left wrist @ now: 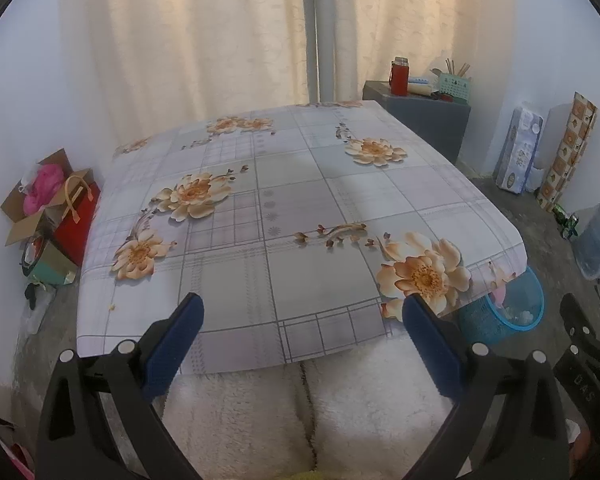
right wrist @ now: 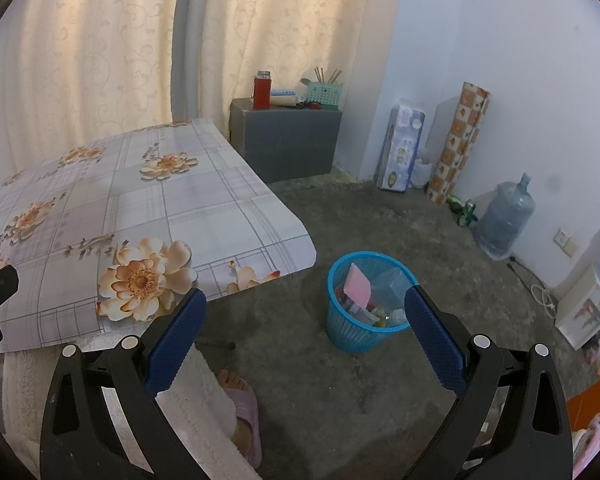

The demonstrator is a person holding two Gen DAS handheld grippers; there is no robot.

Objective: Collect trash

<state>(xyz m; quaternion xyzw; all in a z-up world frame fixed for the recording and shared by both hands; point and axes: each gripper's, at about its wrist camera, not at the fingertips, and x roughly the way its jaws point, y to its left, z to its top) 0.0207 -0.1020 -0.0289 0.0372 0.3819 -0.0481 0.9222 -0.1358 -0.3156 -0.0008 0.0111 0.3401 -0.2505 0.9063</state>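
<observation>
Right wrist view: my right gripper [right wrist: 304,316] fingers spread wide, empty; left gripper [left wrist: 300,320] likewise. Desk [left wrist: 292,200] looks bare, bin [right wrist: 366,304] filled. I judge collection finished; next, verify.

Black claw [right wrist: 306,312], blue pads [right wrist: 176,340]; apparently fleecy trousers [left wrist: 308,408].

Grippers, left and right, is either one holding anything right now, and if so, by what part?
Nothing is held. The left gripper and the right gripper are both open and empty.
</observation>
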